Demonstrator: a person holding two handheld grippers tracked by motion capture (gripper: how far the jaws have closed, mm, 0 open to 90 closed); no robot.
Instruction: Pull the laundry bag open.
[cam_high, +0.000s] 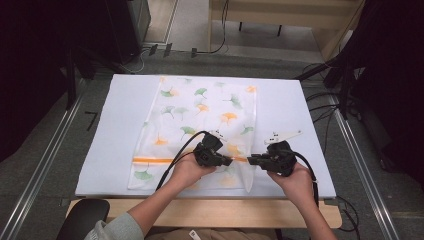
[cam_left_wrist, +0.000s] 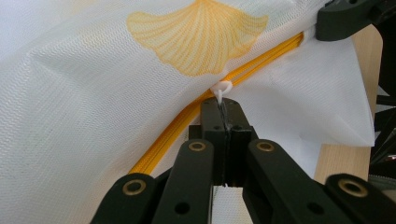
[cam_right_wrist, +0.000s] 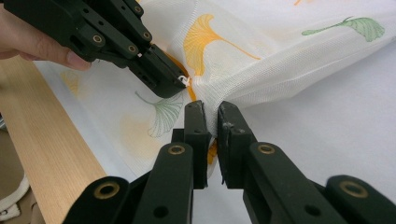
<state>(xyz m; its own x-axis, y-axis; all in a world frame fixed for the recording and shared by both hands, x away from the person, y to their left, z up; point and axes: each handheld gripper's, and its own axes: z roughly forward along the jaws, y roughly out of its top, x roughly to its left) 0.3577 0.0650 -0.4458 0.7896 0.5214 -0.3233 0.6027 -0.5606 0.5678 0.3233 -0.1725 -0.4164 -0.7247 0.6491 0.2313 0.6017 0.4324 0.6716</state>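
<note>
Jaws of my left gripper (cam_left_wrist: 223, 109) are pressed fully together on the small white zipper pull (cam_left_wrist: 223, 89) of a white mesh laundry bag printed with green and orange ginkgo leaves (cam_high: 200, 120). Jaws of my right gripper (cam_right_wrist: 212, 116) are nearly closed, with only a narrow gap, and they pinch a bunched fold of the same mesh at the end of the orange zipper (cam_left_wrist: 187, 126), just beside the left jaws. In the high view the two grippers face each other, tips close, over the near right part of the bag. The bag lies flat on the white counter (cam_high: 290, 100), and the zipper runs left to right across its near part. My left hand (cam_high: 187, 172) and right hand (cam_high: 297, 180) hold the grippers from the near edge.
</note>
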